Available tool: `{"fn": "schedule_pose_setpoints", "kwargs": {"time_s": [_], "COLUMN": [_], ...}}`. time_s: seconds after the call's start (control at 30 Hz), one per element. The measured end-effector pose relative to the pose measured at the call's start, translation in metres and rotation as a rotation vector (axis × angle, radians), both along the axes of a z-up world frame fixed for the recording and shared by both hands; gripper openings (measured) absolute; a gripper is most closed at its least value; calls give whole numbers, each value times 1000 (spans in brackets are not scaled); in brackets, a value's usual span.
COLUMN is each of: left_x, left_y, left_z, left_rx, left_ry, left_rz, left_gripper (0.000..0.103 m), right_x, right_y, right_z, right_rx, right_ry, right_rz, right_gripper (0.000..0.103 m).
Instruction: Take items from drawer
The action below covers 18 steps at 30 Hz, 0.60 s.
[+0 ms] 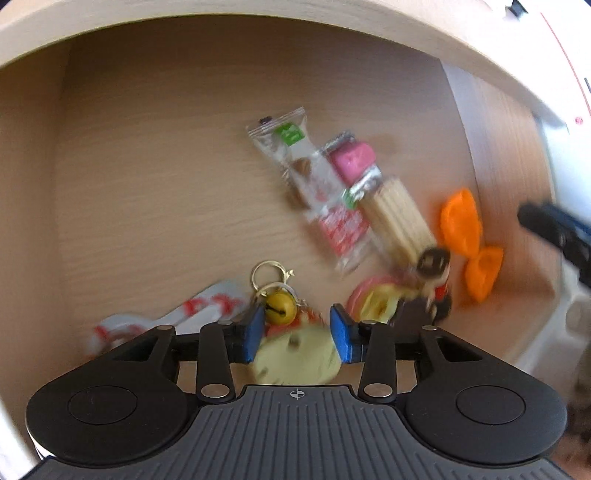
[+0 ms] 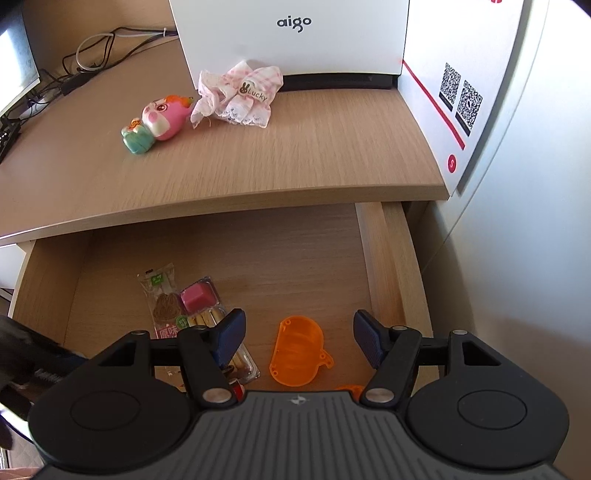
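The open wooden drawer (image 2: 373, 258) holds several small items. In the left wrist view my left gripper (image 1: 298, 332) is open low in the drawer, its blue pads either side of a pale yellow round toy (image 1: 295, 356). Just beyond lie a yellow bell keychain (image 1: 279, 308), a snack packet (image 1: 314, 184), a pink block pack (image 1: 352, 158), biscuit sticks (image 1: 400, 218) and a small figure (image 1: 432, 273). My right gripper (image 2: 300, 330) hangs open above an orange plastic shell (image 2: 295, 354) near the drawer's right side. The left view is motion-blurred.
The desk top (image 2: 295, 155) overhangs the drawer's back. On it sit a pink squishy toy (image 2: 166, 118), a pink lace cloth (image 2: 240, 96) and a white box (image 2: 291, 33). A white-and-red strap (image 1: 166, 321) lies at the drawer's left front. Cables (image 2: 92, 55) trail far left.
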<state>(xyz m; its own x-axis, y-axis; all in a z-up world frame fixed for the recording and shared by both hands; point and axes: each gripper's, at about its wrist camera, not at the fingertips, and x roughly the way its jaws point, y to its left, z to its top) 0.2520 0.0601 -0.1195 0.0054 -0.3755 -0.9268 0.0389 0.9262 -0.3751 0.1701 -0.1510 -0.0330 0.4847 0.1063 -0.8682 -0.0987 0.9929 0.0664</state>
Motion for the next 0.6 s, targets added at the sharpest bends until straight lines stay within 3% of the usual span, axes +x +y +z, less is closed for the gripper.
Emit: {"fn": "schedule_pose_setpoints", "kwargs": {"time_s": [0.07,0.23,0.33,0.4,0.5,0.6], "left_x": [4,4,-1,-6,-6,-7], "left_y": [-2,6,11,5,-10,-28], "left_z": [5,14,28,40,44,35], "left_rx": [-36,-16,3,-50,-106,-90], "left_ry": [-24,-40,-167,-251,-238,-182], "left_rz": [-2,-66,-73,-106,-140,-54], "left_gripper": [42,42,42,42,42,42], "right_x": [0,1,1,1,2,3], "right_y": [-1,-3,-3,-2,1,2], "right_z": [1,-1,-4,-5,-8,-7], "right_rx": [-1,4,9,9,14,12], "right_ry": [-2,3,7,9,27,22], "right_rz": [-3,-14,-11,0,31,39], "right_gripper": [65,65,65,65,65,65]}}
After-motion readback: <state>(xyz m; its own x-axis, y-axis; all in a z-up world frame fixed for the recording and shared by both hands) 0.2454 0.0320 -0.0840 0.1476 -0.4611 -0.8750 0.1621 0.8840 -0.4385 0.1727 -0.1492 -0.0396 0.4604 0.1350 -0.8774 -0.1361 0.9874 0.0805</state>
